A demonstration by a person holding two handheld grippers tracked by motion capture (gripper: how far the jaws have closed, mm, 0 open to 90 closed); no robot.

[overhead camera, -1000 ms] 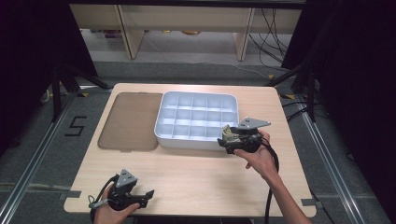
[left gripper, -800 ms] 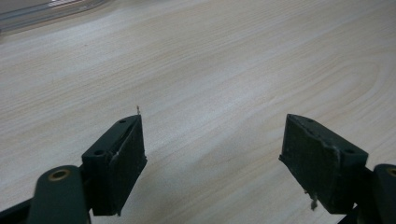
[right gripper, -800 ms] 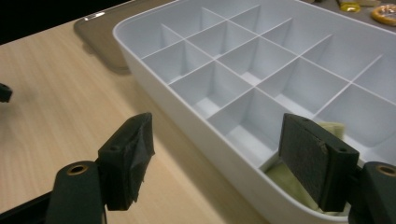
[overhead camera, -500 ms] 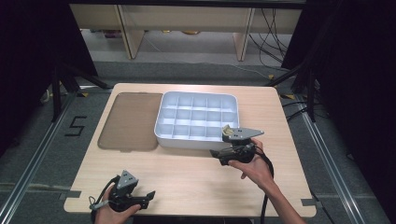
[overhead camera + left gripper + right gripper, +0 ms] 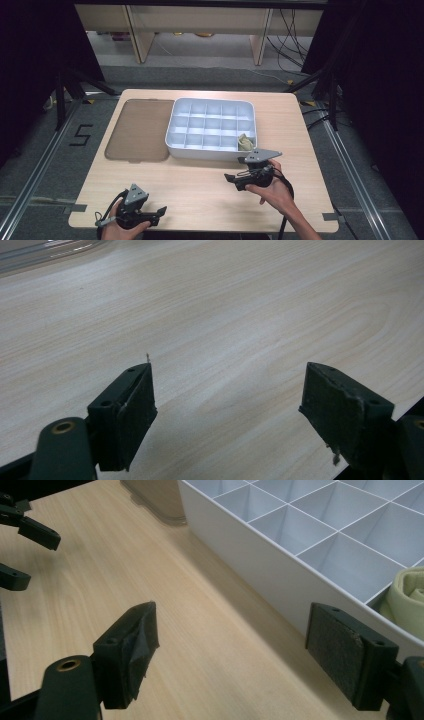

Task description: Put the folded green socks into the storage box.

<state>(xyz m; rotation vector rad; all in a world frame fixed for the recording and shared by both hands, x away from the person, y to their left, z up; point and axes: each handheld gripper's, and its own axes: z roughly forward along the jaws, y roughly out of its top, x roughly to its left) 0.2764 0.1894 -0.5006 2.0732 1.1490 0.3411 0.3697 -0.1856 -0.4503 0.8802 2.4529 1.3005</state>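
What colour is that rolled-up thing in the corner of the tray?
Pale yellow-green roll; the right gripper view shows it best.

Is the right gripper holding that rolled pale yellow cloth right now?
No, the right gripper is open over the bare table, with nothing between its jaws, and the rolled cloth lies in a corner compartment of the white tray.

White compartment tray [image 5: 212,150]; pale yellow-green cloth roll [image 5: 244,143]; brown translucent lid [image 5: 139,130]; light wood-grain table [image 5: 200,185]; black tongs [image 5: 231,177].
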